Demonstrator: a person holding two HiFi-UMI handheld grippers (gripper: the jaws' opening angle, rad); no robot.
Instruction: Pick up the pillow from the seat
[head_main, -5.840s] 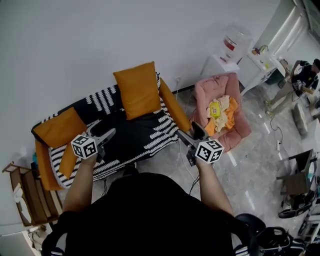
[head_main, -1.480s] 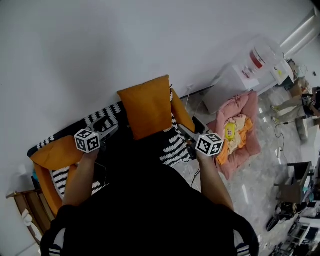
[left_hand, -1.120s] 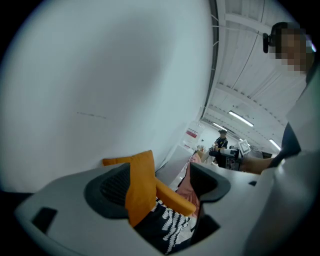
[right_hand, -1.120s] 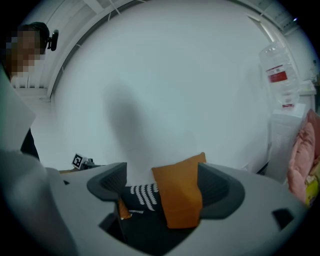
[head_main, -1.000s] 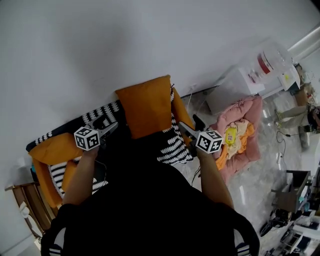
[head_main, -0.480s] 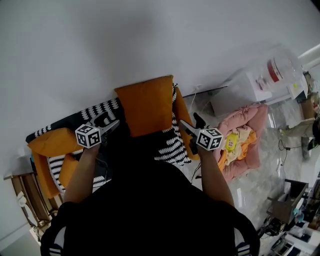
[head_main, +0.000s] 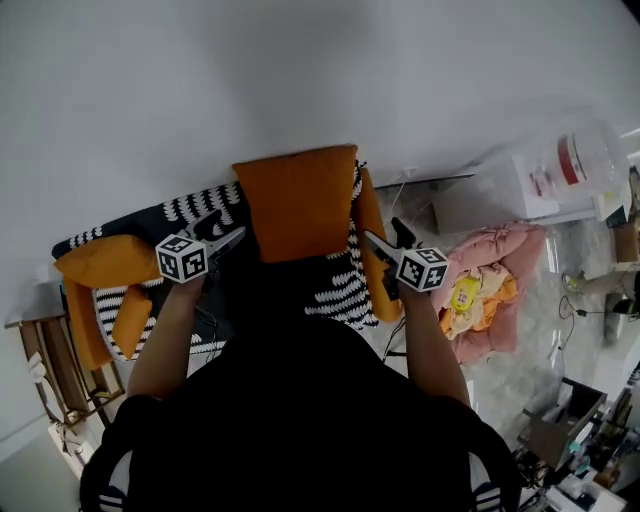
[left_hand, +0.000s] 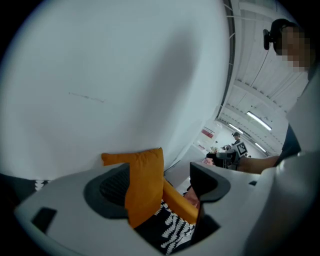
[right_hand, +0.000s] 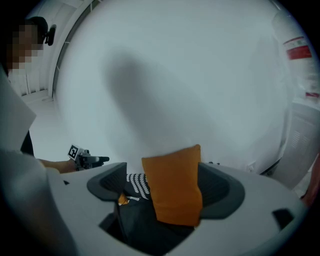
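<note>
- Wooden rack (head_main: 35, 365): far left, beside the sofa's left end.
- Sofa (head_main: 335, 290): black-and-white patterned seat, set against the white wall (head_main: 300, 70). An orange bolster (head_main: 100, 262) lies across its left end.
- Left gripper (head_main: 228, 237): over the seat, just left of the pillow's near-left corner. Its jaws are moderately apart with nothing in them. In its own view I see the pillow through the gap, beyond the pads and untouched.
- Pillow (head_main: 298, 200): orange and square, upright at the far side of the seat against the wall. It sits toward the sofa's right end, between my two grippers.
- Right gripper (head_main: 385, 240): just right of the pillow's near-right corner, by the orange armrest (head_main: 368, 215). Its jaws are wide apart and empty, and the pillow shows past them, clear of both pads.
- Pink cushioned bed (head_main: 510, 262): on the floor (head_main: 520, 370) right of the sofa, holding yellow and orange cloth (head_main: 465, 295).
- White cabinet (head_main: 520, 185): far right, by the wall.
</note>
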